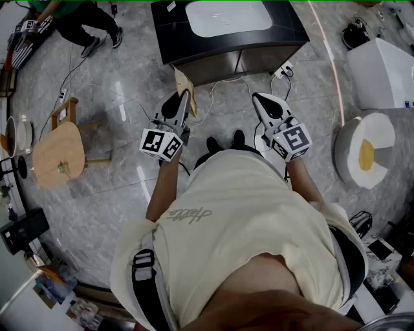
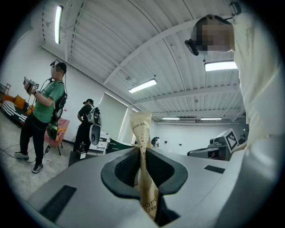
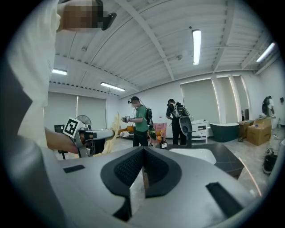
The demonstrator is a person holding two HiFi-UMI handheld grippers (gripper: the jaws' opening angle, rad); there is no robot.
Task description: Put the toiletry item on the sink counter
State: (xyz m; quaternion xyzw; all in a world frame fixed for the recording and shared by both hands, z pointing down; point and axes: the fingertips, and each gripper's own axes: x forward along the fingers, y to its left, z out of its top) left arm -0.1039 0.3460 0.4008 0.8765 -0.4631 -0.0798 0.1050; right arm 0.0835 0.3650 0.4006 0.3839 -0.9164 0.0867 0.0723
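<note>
The toiletry item is a tan paper toothbrush packet (image 1: 183, 83). My left gripper (image 1: 184, 98) is shut on it, and the packet sticks up past the tips. In the left gripper view the packet (image 2: 141, 129) stands pinched between the black pads (image 2: 124, 167) of that gripper (image 2: 143, 153). My right gripper (image 1: 261, 98) is shut with nothing in it; its tips meet in the right gripper view (image 3: 142, 152). The black sink counter (image 1: 294, 29) with a white basin (image 1: 226, 16) stands just ahead of both grippers, and the same counter (image 3: 225, 161) lies to the right.
A wooden stool (image 1: 59, 154) stands on the marble floor at the left. White cables and a power strip (image 1: 283, 70) lie in front of the counter. A round white fixture (image 1: 365, 152) is at the right. Other people (image 3: 139, 122) stand further off, near a dark bathtub (image 3: 226, 131).
</note>
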